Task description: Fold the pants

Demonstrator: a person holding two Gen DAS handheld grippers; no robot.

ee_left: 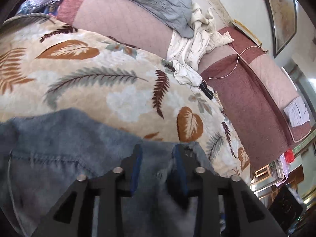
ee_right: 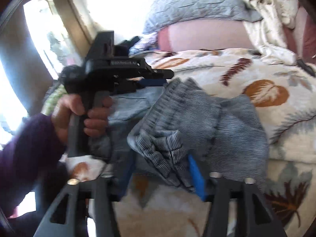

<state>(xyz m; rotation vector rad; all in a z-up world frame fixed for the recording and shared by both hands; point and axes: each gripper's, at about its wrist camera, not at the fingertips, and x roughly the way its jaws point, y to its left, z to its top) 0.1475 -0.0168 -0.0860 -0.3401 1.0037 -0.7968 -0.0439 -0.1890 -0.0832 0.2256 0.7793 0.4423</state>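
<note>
Step in hand, as judged: release of folded grey-blue ribbed knit pants (ee_right: pixel 197 118), lying bunched on leaf-patterned cream fleece blanket (ee_right: pixel 276 75). Best done by lifting clear without dragging the fold.

Left gripper (ee_left: pixel 158 154): jaws apart, cloth loose between, tilted downward. Right gripper (ee_right: pixel 162 167): jaws wide, waistband between, unpinched. Hand (ee_right: pixel 86 114) wrapped round handle.

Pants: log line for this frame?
pants: bunched on blanket | left gripper: open over pants | right gripper: open, waistband between

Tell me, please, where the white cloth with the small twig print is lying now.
In the left wrist view the white cloth lies crumpled at upper right, between the grey quilt and the leaf-print blanket.
</note>
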